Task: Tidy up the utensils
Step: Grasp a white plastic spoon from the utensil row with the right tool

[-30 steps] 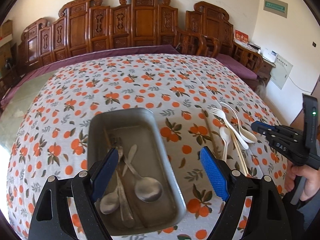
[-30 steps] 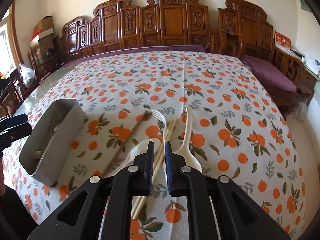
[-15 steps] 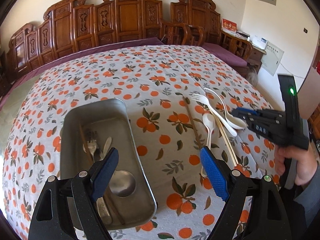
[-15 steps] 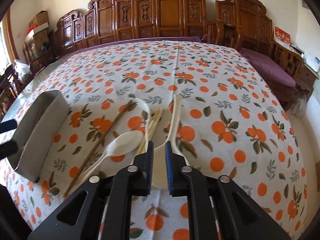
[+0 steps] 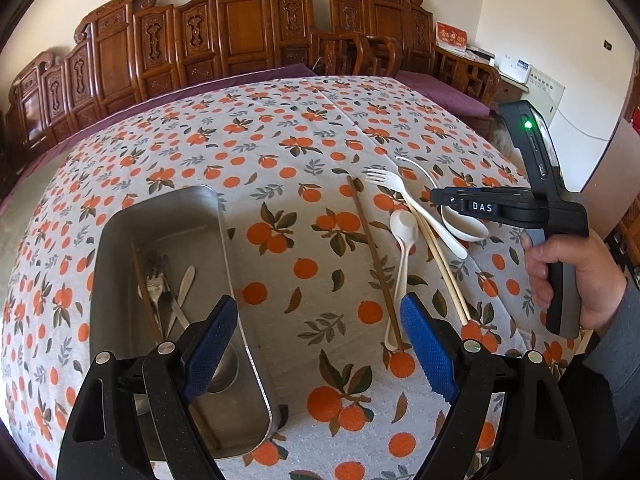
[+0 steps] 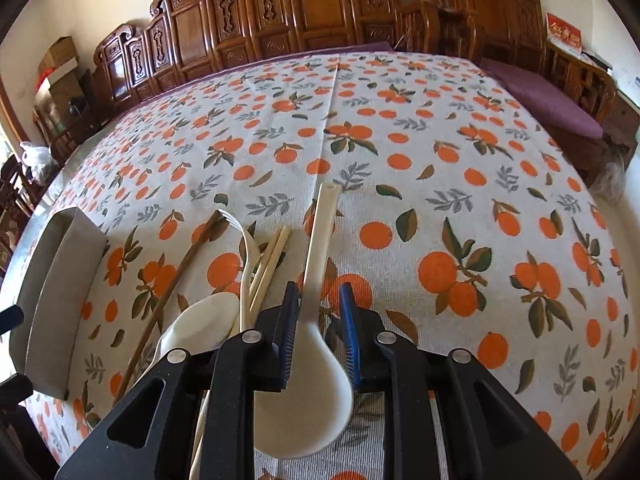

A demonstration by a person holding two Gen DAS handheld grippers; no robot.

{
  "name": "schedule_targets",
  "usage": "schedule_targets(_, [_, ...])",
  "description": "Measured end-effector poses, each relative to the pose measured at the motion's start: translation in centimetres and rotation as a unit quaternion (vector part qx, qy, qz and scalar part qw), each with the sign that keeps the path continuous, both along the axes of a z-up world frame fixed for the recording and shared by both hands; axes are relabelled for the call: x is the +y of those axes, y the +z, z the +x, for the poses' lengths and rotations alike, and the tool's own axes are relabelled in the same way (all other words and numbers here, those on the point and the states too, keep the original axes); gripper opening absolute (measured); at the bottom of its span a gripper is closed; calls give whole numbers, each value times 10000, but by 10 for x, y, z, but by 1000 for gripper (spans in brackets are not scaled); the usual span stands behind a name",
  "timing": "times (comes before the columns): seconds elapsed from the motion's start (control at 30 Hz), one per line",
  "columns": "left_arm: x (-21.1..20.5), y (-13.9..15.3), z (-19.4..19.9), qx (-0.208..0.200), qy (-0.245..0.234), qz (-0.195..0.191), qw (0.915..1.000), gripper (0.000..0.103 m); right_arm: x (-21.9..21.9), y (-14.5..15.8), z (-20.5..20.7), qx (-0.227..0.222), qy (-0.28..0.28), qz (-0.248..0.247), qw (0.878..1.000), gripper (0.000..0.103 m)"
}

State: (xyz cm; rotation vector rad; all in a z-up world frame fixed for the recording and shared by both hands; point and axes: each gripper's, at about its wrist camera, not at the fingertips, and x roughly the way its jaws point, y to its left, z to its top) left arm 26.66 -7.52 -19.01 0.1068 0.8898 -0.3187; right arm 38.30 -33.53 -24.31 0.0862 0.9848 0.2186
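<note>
A metal tray (image 5: 160, 216) sits on the orange-print tablecloth (image 6: 440, 184), already holding steel cutlery. To the tray's right lie a brown chopstick (image 5: 374, 260), pale chopsticks (image 5: 440, 264), a white fork (image 5: 404, 196), a small spoon (image 5: 404, 232) and, farthest from the tray, a white soup spoon (image 6: 316, 320). The soup spoon looks stiff, smooth and probably breakable; its neck just above the bowl seems the surest hold. The right gripper (image 6: 318, 320) tilts steeply down, its jaws straddling that neck after opening slightly, pads not pressing. The left gripper (image 5: 316, 344) hovers wide open and empty beside the tray's right wall.
</note>
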Motion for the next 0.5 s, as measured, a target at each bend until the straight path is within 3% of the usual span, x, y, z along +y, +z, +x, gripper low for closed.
schedule_targets(0.07, [-4,-3,0,32,-27,34,10000,80,2,2,-2,-8,77,-26,10000,11])
schedule_targets(0.3, [-15,-6,0,120,-133,0,9998,76,-15,11,-8,-161,-90,176,9997,10])
schedule_targets(0.43, [-24,-9,4,205,-227,51,9995,56,-29,14,-9,-205,-271,333,9989,10])
schedule_targets(0.5, [-29,-9,6,186,-273,126,9994,51,-33,15,-9,-219,-312,416,9984,8])
